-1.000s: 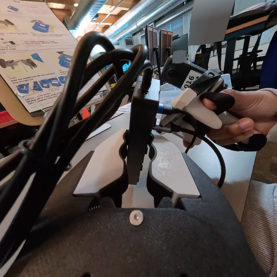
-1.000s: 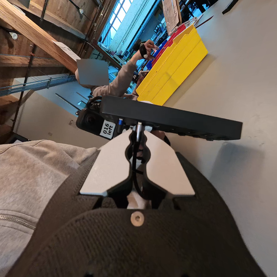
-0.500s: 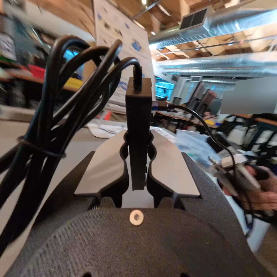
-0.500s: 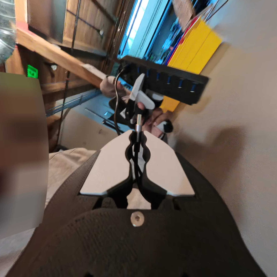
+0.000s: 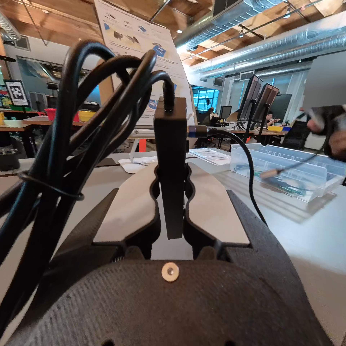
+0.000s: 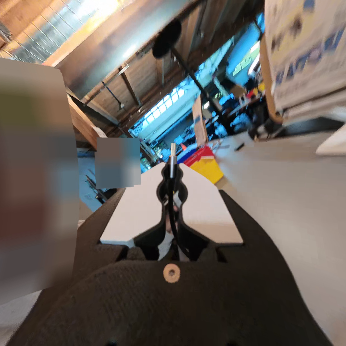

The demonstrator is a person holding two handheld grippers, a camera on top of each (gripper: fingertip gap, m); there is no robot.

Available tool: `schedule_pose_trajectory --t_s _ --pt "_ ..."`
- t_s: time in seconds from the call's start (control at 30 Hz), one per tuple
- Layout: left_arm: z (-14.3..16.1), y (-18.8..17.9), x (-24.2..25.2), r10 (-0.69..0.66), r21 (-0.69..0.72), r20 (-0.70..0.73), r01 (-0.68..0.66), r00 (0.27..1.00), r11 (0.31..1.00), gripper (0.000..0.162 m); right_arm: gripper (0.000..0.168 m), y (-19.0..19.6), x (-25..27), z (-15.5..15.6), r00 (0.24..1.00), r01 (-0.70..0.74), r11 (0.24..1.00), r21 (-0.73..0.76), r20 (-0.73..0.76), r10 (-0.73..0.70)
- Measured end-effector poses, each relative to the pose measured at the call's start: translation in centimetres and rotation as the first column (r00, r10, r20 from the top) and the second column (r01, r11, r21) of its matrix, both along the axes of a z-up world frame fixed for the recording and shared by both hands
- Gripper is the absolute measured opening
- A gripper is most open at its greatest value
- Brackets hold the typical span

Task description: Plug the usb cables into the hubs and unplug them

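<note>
My left gripper (image 5: 171,168) is shut on a black USB hub (image 5: 170,149) and holds it upright on edge above the grey table (image 5: 309,243). The hub's thick black cord (image 5: 78,131), bundled with a tie, loops up on the left. One USB cable with a blue-ringed plug (image 5: 198,129) is plugged into the hub's right side. My right gripper (image 6: 172,164) is shut on a silver USB plug (image 6: 172,157) that is free of the hub, its black cable running back between the fingers. The right gripper shows blurred at the right edge of the left wrist view (image 5: 327,131).
A clear plastic compartment box (image 5: 290,168) with cables lies on the table to the right. A white instruction board (image 5: 146,61) stands on a stand behind the hub. Yellow and red bins (image 6: 204,164) sit far off. Other tables and monitors fill the background.
My right gripper has pulled its silver plug out of the hub and swung away to the right. My left gripper has turned with the hub, one cable still in it.
</note>
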State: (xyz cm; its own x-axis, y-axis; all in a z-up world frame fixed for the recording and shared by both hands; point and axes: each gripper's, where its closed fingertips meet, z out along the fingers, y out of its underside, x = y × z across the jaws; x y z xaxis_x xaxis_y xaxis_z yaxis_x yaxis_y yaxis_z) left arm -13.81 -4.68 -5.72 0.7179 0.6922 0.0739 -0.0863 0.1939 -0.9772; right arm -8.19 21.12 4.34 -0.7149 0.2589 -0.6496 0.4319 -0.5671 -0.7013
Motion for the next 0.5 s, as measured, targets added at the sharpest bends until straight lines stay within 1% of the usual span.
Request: schedule_pose_trajectory --t_s 0.07,0.1,0.17,0.23,0.3,0.4,0.43,0.5 --pt "-0.5 0.8 0.3 -0.032 -0.024 0.007 0.032 0.999 0.999 0.024 0.008 3.4 1.2 3.7 0.987 0.117 0.993 0.002 -0.111 -0.116" --pt "-0.7 1.1 0.5 -0.040 -0.034 0.006 0.040 0.999 0.999 0.024 0.008 5.2 2.0 5.3 0.968 0.192 0.981 0.005 -0.165 -0.189" --pt "-1.0 1.6 0.7 -0.050 -0.051 0.003 0.050 0.999 0.997 0.024 0.008 9.2 3.3 7.7 0.898 0.371 0.929 0.011 -0.259 -0.355" --pt "-1.1 1.9 1.0 -0.057 -0.052 0.006 0.057 0.998 0.997 0.024 0.008 13.2 4.3 8.8 0.806 0.537 0.843 0.023 -0.311 -0.504" --pt "-1.0 2.0 1.1 -0.062 -0.043 0.010 0.062 0.998 0.997 0.024 0.008 16.9 4.6 8.3 0.730 0.656 0.751 0.077 -0.316 -0.606" --pt "-1.0 2.0 1.0 -0.059 -0.023 0.029 0.059 0.998 0.998 0.024 0.008 21.9 3.9 5.6 0.629 0.777 0.597 0.202 -0.278 -0.726" --pt "-1.0 1.9 1.0 -0.056 -0.014 0.039 0.057 0.998 0.998 0.025 0.008 23.1 3.5 4.3 0.606 0.794 0.550 0.259 -0.257 -0.753" --pt "-1.1 1.8 0.8 -0.052 0.007 0.061 0.051 0.997 0.999 0.025 0.008 24.3 2.2 1.3 0.606 0.770 0.510 0.385 -0.187 -0.773"
